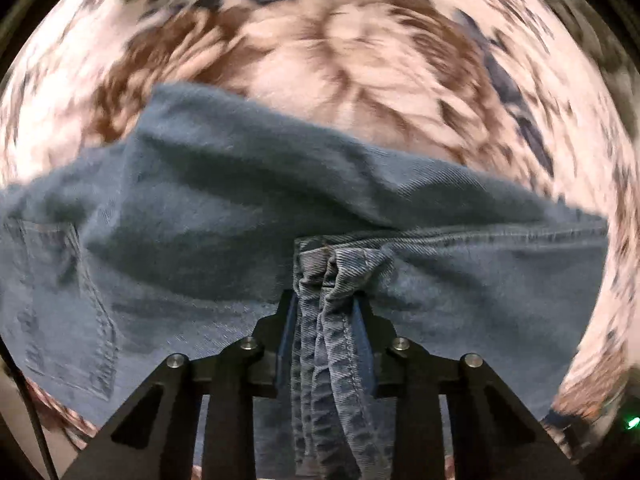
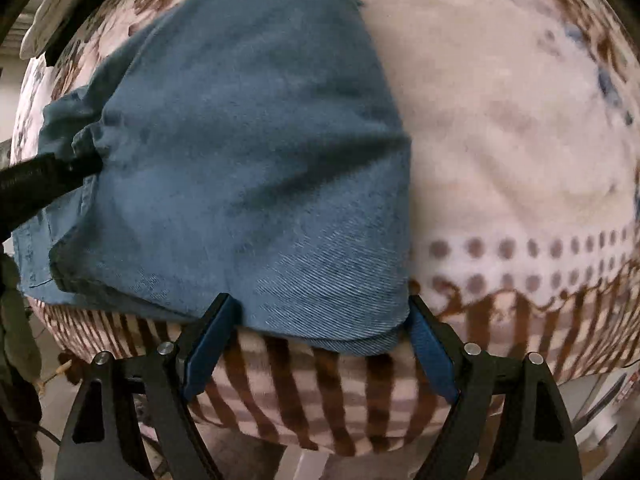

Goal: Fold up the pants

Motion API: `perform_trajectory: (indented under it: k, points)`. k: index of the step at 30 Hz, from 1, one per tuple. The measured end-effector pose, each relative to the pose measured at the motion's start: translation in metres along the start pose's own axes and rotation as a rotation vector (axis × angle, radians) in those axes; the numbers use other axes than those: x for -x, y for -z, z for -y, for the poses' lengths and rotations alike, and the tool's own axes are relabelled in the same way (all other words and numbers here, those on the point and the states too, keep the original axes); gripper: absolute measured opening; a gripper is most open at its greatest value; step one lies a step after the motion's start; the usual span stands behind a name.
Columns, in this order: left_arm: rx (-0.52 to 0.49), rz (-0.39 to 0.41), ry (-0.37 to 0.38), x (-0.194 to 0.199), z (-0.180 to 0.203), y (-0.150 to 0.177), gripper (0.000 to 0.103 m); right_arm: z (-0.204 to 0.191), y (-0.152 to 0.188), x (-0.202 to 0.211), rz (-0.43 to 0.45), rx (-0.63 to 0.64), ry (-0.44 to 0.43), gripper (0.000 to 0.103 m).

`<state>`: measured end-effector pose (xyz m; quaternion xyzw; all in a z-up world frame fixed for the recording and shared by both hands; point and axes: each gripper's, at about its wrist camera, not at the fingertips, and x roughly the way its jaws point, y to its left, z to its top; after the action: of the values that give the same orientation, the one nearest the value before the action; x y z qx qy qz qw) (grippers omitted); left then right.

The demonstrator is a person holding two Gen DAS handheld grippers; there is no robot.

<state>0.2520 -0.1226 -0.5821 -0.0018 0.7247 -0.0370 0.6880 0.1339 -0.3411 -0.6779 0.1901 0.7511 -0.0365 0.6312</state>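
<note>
On a bed covered by a pale blanket (image 2: 500, 128) printed with brown flowers, dots and stripes, the blue denim pants (image 2: 248, 152) lie partly folded, one doubled end reaching the blanket's near edge. The left gripper (image 1: 326, 300) is clamped on a bunched, hemmed edge of the denim, the gathered seams squeezed between its blue pads; in the right wrist view it shows as a dark bar biting the fabric at the far left. The right gripper (image 2: 320, 320) stands wide open, its pads straddling the folded end without pressing it. To do this step well, the right jaws should probably close on all the layers at that end, not just the top one, so that both hands carry matching corners. Then the cloth should be lifted just clear of the blanket, kept taut between the two grips, and laid over so the edges meet squarely. The blanket is soft and plush, so dragging would wrinkle the layers beneath. The left view is smeared by motion blur, so the far side of the bed is hard to read. Beyond the bed's near edge a pale floor and some dark clutter show dimly.
</note>
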Motion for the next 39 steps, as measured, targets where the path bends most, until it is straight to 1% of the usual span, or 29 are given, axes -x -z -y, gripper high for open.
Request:
perform_trajectory:
  k: [2,4,6,8,10,12,14,15,16,18,19,20,21,22,23,25,27,30,31,32,33,34,35,37,39]
  points:
    - [0.028,0.007,0.017,0.004,-0.005,0.0,0.023,0.003,-0.003,0.002,-0.001,0.001,-0.011,0.087]
    - [0.03,0.026,0.04,0.013,-0.009,0.003,0.023,0.008,-0.003,0.012,0.011,-0.003,-0.027,0.087]
    - [0.065,0.04,0.081,0.024,-0.021,0.006,0.027,0.018,-0.005,0.024,0.025,-0.025,-0.068,0.087]
    - [0.142,0.018,0.137,0.032,-0.043,0.01,0.031,0.029,-0.003,0.034,0.046,-0.067,-0.114,0.087]
    - [0.214,0.042,0.179,0.047,-0.064,0.018,0.031,0.036,-0.003,0.04,0.048,-0.089,-0.135,0.087]
    - [0.237,0.048,0.198,0.058,-0.072,0.025,0.033,0.042,-0.002,0.038,0.035,-0.096,-0.135,0.087]
    - [0.215,0.021,0.211,0.058,-0.063,0.039,0.04,0.047,0.001,0.037,0.026,-0.09,-0.118,0.087]
    - [0.196,0.006,0.211,0.057,-0.055,0.04,0.041,0.047,0.0,0.034,0.017,-0.082,-0.105,0.087]
    - [0.163,-0.013,0.191,0.053,-0.047,0.045,0.041,0.047,0.001,0.031,0.006,-0.076,-0.096,0.087]
    - [0.091,-0.048,0.121,0.043,-0.03,0.061,0.041,0.048,0.004,0.025,-0.004,-0.068,-0.087,0.087]
    - [0.062,-0.058,0.07,0.036,-0.026,0.067,0.041,0.05,0.004,0.023,-0.007,-0.069,-0.087,0.087]
    - [0.045,-0.067,0.026,0.028,-0.027,0.075,0.046,0.052,0.004,0.023,-0.012,-0.069,-0.091,0.087]
    - [0.047,-0.071,0.017,0.021,-0.03,0.079,0.052,0.055,0.005,0.022,-0.021,-0.069,-0.094,0.087]
    - [0.055,-0.073,0.013,0.017,-0.035,0.082,0.056,0.054,0.005,0.022,-0.028,-0.071,-0.093,0.087]
    - [0.074,-0.071,0.019,0.014,-0.042,0.084,0.059,0.057,0.006,0.022,-0.037,-0.076,-0.096,0.087]
    - [0.103,-0.069,0.046,0.018,-0.049,0.082,0.059,0.061,0.006,0.022,-0.047,-0.082,-0.108,0.087]
    - [0.136,-0.045,0.072,0.028,-0.055,0.079,0.057,0.06,0.006,0.028,-0.031,-0.075,-0.1,0.087]
    - [0.198,0.039,0.141,0.054,-0.07,0.075,0.057,0.051,0.008,0.043,0.0,-0.055,-0.062,0.087]
    - [0.217,0.072,0.155,0.064,-0.079,0.076,0.059,0.048,0.009,0.049,0.0,-0.055,-0.059,0.087]
    - [0.244,0.106,0.156,0.076,-0.091,0.075,0.072,0.046,0.009,0.052,-0.001,-0.057,-0.058,0.087]
    - [0.271,0.127,0.157,0.085,-0.104,0.076,0.095,0.041,0.009,0.058,0.001,-0.056,-0.055,0.087]
    - [0.303,0.146,0.163,0.091,-0.117,0.075,0.102,0.038,0.009,0.062,0.0,-0.05,-0.04,0.087]
    - [0.351,0.161,0.175,0.099,-0.137,0.076,0.103,0.032,0.011,0.066,0.001,-0.048,-0.021,0.087]
    - [0.474,0.175,0.213,0.103,-0.173,0.082,0.103,0.025,0.018,0.082,0.022,-0.079,0.044,0.087]
    - [0.602,0.191,0.268,0.102,-0.204,0.091,0.103,0.018,0.027,0.098,0.04,-0.129,0.053,0.087]
